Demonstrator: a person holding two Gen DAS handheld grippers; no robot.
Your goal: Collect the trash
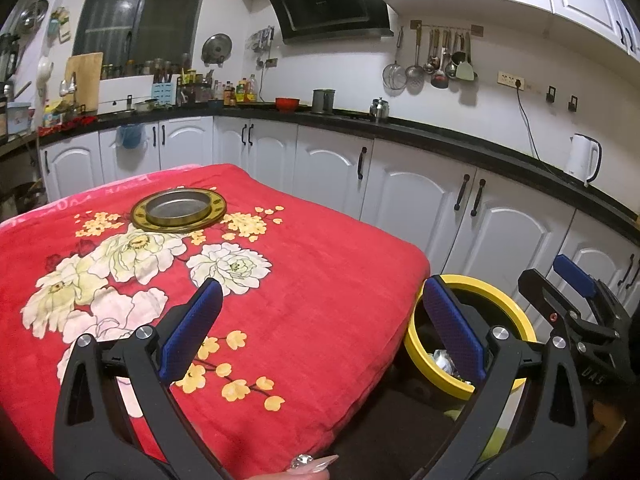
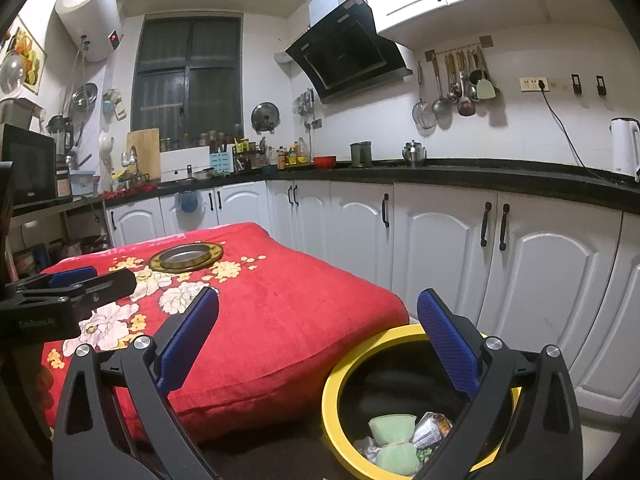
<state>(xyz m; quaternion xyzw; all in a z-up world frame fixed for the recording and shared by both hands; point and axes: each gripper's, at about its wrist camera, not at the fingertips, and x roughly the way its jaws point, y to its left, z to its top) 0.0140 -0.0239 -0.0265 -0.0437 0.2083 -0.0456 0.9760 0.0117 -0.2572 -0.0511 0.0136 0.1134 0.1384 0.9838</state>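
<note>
A yellow-rimmed bin (image 2: 340, 364) stands on the floor at the right side of the red flowered table cover (image 2: 280, 320). Inside it lie a green bow-shaped wrapper (image 2: 394, 444), a crumpled silver packet (image 2: 434, 426) and other scraps. My right gripper (image 2: 320, 340) is open above the bin's near edge, nothing between its blue pads. My left gripper (image 1: 320, 328) is open too, over the table's right edge, with the bin (image 1: 500, 300) behind its right finger. The right gripper (image 1: 560, 280) shows at the far right of the left wrist view, the left gripper (image 2: 96, 280) at the left of the right wrist view.
A metal dish in a brass-coloured ring (image 1: 179, 209) sits at the table's far side. White cabinets under a black counter (image 1: 440, 136) wrap behind, with a white kettle (image 1: 583, 158). A fingernail (image 1: 314, 463) shows at the bottom edge.
</note>
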